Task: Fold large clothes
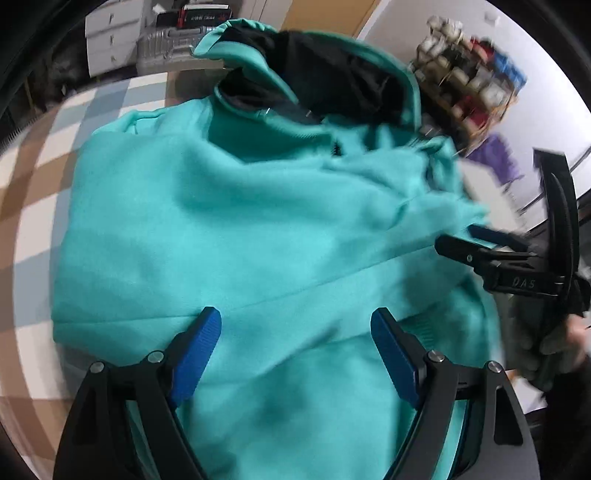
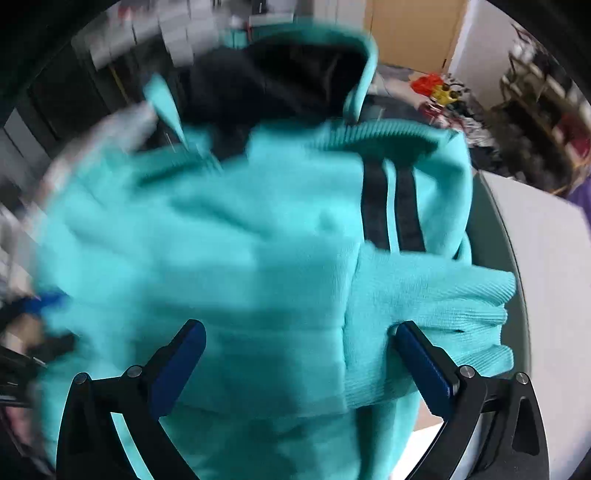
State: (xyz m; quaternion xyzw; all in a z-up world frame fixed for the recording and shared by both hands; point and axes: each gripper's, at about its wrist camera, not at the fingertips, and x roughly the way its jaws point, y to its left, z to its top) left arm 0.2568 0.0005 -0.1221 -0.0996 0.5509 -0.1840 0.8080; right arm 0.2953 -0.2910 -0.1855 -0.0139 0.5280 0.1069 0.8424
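Observation:
A teal hoodie (image 1: 229,236) with a black-lined hood (image 1: 332,74) lies partly folded on a checkered surface (image 1: 33,192). My left gripper (image 1: 295,347) is open above its lower part, blue pads (image 1: 197,354) spread wide over the fabric. The right gripper (image 1: 491,254) shows at the right edge of the left wrist view, at the hoodie's right side. In the right wrist view the hoodie (image 2: 240,258) fills the frame, blurred, with ribbed cuffs (image 2: 443,314) and two black stripes (image 2: 391,206). My right gripper (image 2: 299,362) is open over it.
A silver suitcase (image 1: 166,48) and white drawers (image 1: 107,33) stand beyond the surface. Cluttered shelves (image 1: 469,81) are at the right. A grey-white surface edge (image 2: 535,251) lies right of the hoodie. A person's hand (image 1: 554,343) holds the right gripper.

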